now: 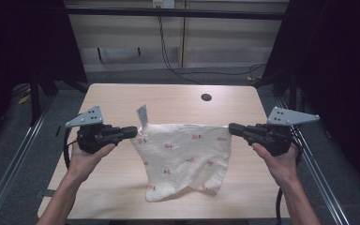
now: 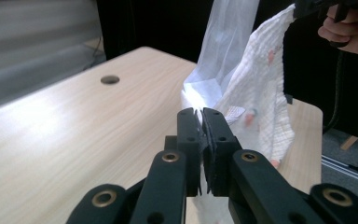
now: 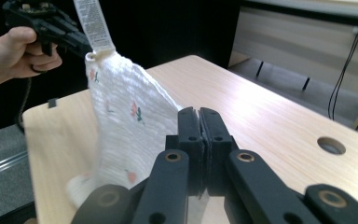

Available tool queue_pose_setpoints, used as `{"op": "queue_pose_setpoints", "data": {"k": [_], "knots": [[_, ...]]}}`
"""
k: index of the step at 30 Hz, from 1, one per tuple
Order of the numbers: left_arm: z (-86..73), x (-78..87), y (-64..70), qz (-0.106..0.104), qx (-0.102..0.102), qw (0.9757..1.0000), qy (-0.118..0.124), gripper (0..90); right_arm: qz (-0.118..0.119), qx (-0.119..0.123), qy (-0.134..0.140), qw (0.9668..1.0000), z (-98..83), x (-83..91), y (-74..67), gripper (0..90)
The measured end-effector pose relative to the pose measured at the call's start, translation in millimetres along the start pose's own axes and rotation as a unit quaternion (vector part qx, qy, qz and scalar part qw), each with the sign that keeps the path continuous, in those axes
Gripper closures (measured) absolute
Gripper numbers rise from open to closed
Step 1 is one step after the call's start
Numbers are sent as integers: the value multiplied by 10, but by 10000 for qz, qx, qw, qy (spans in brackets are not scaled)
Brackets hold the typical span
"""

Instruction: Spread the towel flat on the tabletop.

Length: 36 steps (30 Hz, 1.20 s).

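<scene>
Both of my tongs are clamped on the same piece of white cloth (image 1: 185,154), one at each upper corner. Left tongs (image 1: 132,131) sit in my left hand (image 1: 88,151) with the jaws pressed together, pinching the corner where a white care label (image 1: 142,115) stands up from the edge; in the left gripper view I see the two black jaws (image 2: 202,122) shut tight with the fabric (image 2: 261,93) and the thin label (image 2: 226,42) rising right out of them. Right tongs (image 1: 232,127) sit in my right hand (image 1: 277,161), jaws likewise closed on the opposite corner; in the right gripper view they (image 3: 199,122) meet with no gap I can make out, the cloth (image 3: 126,126) running away from them toward my other hand (image 3: 14,53) and its tongs (image 3: 81,42).

Between the two, the cloth hangs stretched along its top edge, held above the wooden table (image 1: 122,101). It is cream-white with a textured weave and small pink and green printed motifs. Its lower part droops down and rests on the tabletop near my edge, folded loosely at the bottom.

Farther out, the table has a round dark hole (image 1: 206,97) toward its far side. Beyond it a black cable (image 1: 168,56) runs down a pale wall.
</scene>
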State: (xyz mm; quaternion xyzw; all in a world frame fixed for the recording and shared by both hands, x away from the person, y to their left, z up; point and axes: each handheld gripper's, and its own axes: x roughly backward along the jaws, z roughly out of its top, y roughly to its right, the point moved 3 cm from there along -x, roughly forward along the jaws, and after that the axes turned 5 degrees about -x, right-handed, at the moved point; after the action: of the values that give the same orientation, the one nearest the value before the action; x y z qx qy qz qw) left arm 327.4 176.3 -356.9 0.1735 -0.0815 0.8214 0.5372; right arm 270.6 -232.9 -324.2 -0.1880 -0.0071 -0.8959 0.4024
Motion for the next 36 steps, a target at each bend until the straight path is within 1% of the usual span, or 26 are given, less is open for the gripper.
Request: {"op": "queue_pose_setpoints", "data": {"k": [1,2,3,4,5,6,7,9,10,11,12,13,15,16,18,20,21,22,24,25,29,30,32,34,35,36], "knots": [[-13,-39,-34,36,20,10000,-41,866,0,-63,-43,10000,-20,-41,58,884],[-21,-74,-65,27,54,10000,-49,866,-119,-97,-131,9998,-49,-124,158,884],[-30,-129,-104,41,123,9999,-102,866,-91,-169,-99,9998,-56,-164,204,884],[-30,-129,-104,41,123,9999,-102,865,-91,-169,-99,9998,-56,-164,204,884],[-39,-175,-129,26,147,9998,-144,865,-87,-224,-85,9997,-62,-194,235,884],[-50,-198,-151,58,179,9997,-158,864,-121,-290,-128,9994,-83,-274,292,884],[-60,-211,-175,91,196,9997,-152,864,-169,-288,-211,9992,-101,-322,319,884],[-85,-243,-249,159,251,9994,-195,864,-192,-321,-328,9988,-139,-401,366,884],[-93,-249,-281,177,258,9993,-215,865,-271,-301,-456,9981,-164,-462,412,884],[-114,-264,-366,235,336,9990,-203,865,-252,-339,-461,9980,-174,-487,440,884],[-114,-264,-366,235,336,9990,-203,864,-252,-339,-461,9980,-174,-487,440,884],[-137,-284,-415,227,407,9987,-207,864,-257,-380,-465,9979,-185,-506,467,884],[-167,-317,-461,268,451,9984,-201,864,-236,-455,-498,9974,-239,-574,538,884],[-179,-337,-477,260,481,9983,-181,864,-236,-455,-498,9974,-239,-574,538,884],[-207,-401,-516,276,551,9979,-203,864,-303,-455,-563,9969,-276,-611,574,884],[-210,-449,-555,316,512,9980,-210,864,-327,-468,-573,9967,-297,-630,605,883],[-197,-500,-604,293,598,9976,-179,864,-335,-509,-544,9967,-308,-644,656,883],[-197,-500,-604,293,598,9976,-179,864,-326,-554,-524,9966,-312,-652,681,883],[-185,-560,-649,261,627,9973,-269,864,-341,-595,-552,9961,-327,-679,728,883],[-190,-579,-654,280,593,9973,-338,864,-334,-599,-578,9960,-339,-700,748,883],[-245,-609,-677,306,588,9967,-465,863,-346,-651,-626,9953,-379,-775,810,883],[-273,-607,-684,313,619,9964,-482,863,-379,-649,-632,9952,-387,-815,839,882],[-350,-579,-712,307,748,9957,-459,862,-336,-722,-552,9953,-394,-873,880,882],[-406,-571,-736,363,761,9950,-541,863,-350,-699,-615,9950,-420,-958,898,882],[-444,-581,-773,383,815,9945,-538,863,-310,-678,-677,9949,-447,-1030,911,882],[-444,-581,-773,383,815,9945,-538,863,-310,-678,-677,9949,-447,-1030,911,882]]}}
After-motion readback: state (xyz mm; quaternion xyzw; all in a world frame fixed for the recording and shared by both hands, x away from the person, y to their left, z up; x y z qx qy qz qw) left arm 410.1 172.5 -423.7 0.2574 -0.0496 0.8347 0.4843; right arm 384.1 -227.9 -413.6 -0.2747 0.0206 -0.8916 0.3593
